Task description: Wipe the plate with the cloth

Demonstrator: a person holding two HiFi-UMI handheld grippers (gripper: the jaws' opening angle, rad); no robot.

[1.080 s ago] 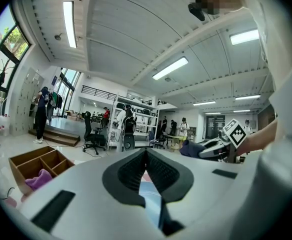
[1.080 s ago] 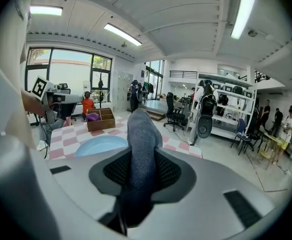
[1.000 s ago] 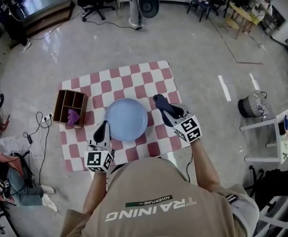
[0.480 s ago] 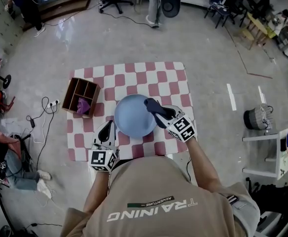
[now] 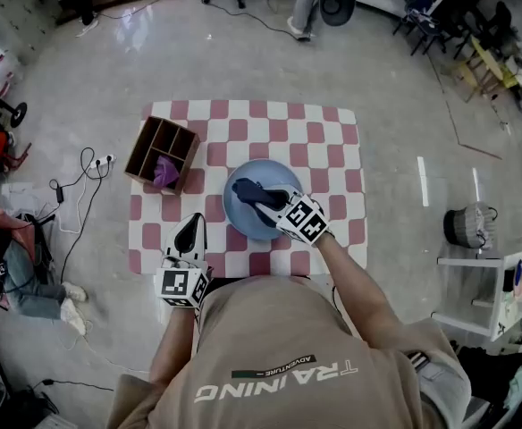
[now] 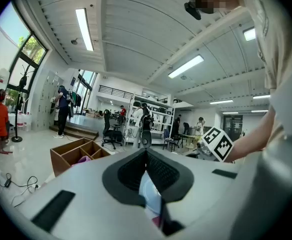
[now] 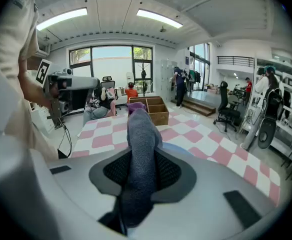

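Grey cloth [image 5: 248, 189] is pinched in the right gripper [image 5: 265, 204] right over the blue plate [image 5: 239, 223] — left gripper [image 5: 188, 234] sits just beside the plate, jaws together, empty. Nothing's steadying that plate, so I'd guess a hard wipe could shove it sideways.

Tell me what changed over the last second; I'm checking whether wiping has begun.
The right gripper, shut on the cloth, swung left from beside the plate to over it, bringing the cloth onto or just above its surface. The left gripper drew slightly away from the plate's rim. The plate, checkered mat and wooden box stayed put; the cloth was held throughout.
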